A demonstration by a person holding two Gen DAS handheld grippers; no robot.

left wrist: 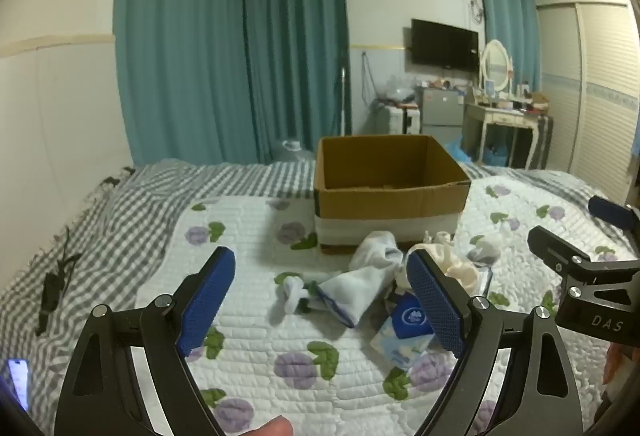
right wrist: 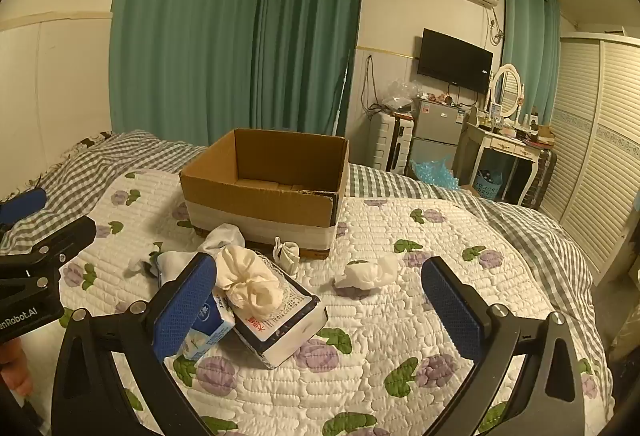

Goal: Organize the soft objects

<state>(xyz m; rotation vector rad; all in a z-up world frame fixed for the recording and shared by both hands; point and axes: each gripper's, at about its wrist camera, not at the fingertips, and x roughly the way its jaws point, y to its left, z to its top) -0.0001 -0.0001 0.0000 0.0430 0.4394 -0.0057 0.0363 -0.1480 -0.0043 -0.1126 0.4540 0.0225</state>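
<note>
An open cardboard box [left wrist: 390,180] [right wrist: 264,192] stands on the flowered quilt [left wrist: 256,348] [right wrist: 392,324]. In front of it lie soft things: white socks [left wrist: 352,288] [right wrist: 222,236], a cream cloth bundle [right wrist: 250,282] [left wrist: 460,268] on a tissue pack [right wrist: 284,324], a blue tissue packet [left wrist: 408,318] [right wrist: 208,328], a small white knotted piece [right wrist: 287,252] and a crumpled white cloth [right wrist: 366,274]. My left gripper [left wrist: 320,264] is open above the socks. My right gripper [right wrist: 318,272] is open above the bundle. Both are empty.
A grey checked bedspread [left wrist: 100,220] [right wrist: 532,220] lies under the quilt. A black cable [left wrist: 54,284] and a lit phone [left wrist: 18,382] lie at the left. Behind the bed are teal curtains [right wrist: 240,36], a fridge [right wrist: 434,132], a dressing table [right wrist: 508,148] and a wardrobe [right wrist: 600,140].
</note>
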